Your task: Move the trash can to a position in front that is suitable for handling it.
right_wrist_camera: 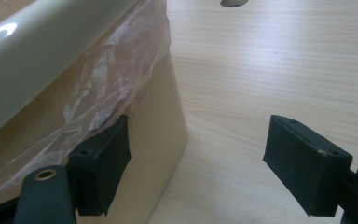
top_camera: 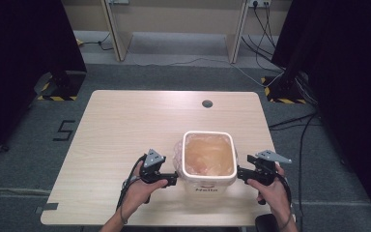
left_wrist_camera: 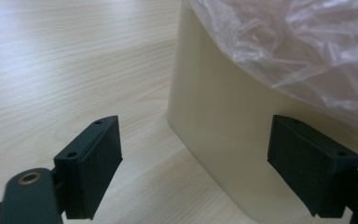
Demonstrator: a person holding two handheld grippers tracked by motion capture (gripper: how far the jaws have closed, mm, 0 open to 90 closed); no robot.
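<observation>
Black jaws fill the bottom of both gripper views, and in each pair the pads stand wide apart with nothing clamped between them. Seen from above, the left gripper [top_camera: 173, 179] sits low on the table [top_camera: 125, 125], held by the person's left hand [top_camera: 142, 191], its tips pointing at the left wall of a cream bin [top_camera: 209, 182] — near it, though I cannot tell from here whether they touch. In the left gripper view one pad [left_wrist_camera: 95, 163] hangs over bare wood and the other sits in front of the bin's [left_wrist_camera: 214, 121] pale side, with the bin's corner in the gap between them. A crinkled clear bag [left_wrist_camera: 307, 46] droops over the rim above. On the other side, the right gripper [top_camera: 241, 174] is held by the right hand [top_camera: 270, 191] and points at the bin's right wall. In the right gripper view its left pad [right_wrist_camera: 103, 170] lies against or just beside the wall, right under the bag's [right_wrist_camera: 107, 88] hanging edge, while the other pad stands well clear over the table [right_wrist_camera: 270, 70] — so open, gripping nothing. The bin stands upright near the table's front edge, between the two grippers, the bag lining its inside, and dark lettering shows on its front face. A small round grommet [top_camera: 207, 103] sits far back on the table.
</observation>
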